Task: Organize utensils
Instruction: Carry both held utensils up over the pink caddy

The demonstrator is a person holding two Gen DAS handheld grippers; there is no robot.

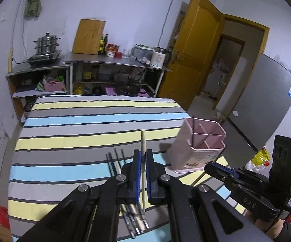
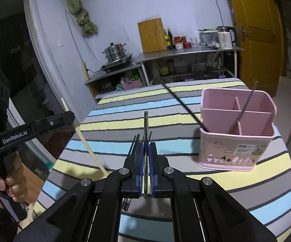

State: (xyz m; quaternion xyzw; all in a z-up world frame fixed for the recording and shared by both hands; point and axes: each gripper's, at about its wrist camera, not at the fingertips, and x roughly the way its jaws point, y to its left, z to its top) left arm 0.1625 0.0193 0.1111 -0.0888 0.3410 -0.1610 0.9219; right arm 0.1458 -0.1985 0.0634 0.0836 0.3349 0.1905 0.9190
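Holding one utensil apiece, both tongs stand clear above the striped worktop (image 1: 85, 121), which I judge to be the carry toward the holder. At the left, the left tongs (image 1: 143, 161) are closed tight on one pale wooden chopstick (image 1: 143, 141), gripped partway along so that its tip sticks out ahead and its tail hangs below; that leaves a free end to aim into a slot. Under them a loose bundle of dark chopsticks with metal ends (image 1: 133, 219) lies on the cloth, waiting; about four or five, though the overlap prevents an exact count. Further right, the right tongs (image 2: 146, 151) are clamped shut on one thin metal utensil (image 2: 146, 125), seen edge-on, so I cannot tell its kind. At the far right the pink utensil holder (image 2: 236, 153) stands upright on the cloth, divided into four compartments, with two thin dark sticks (image 1: 193, 129) already leaning inside, in separate compartments.
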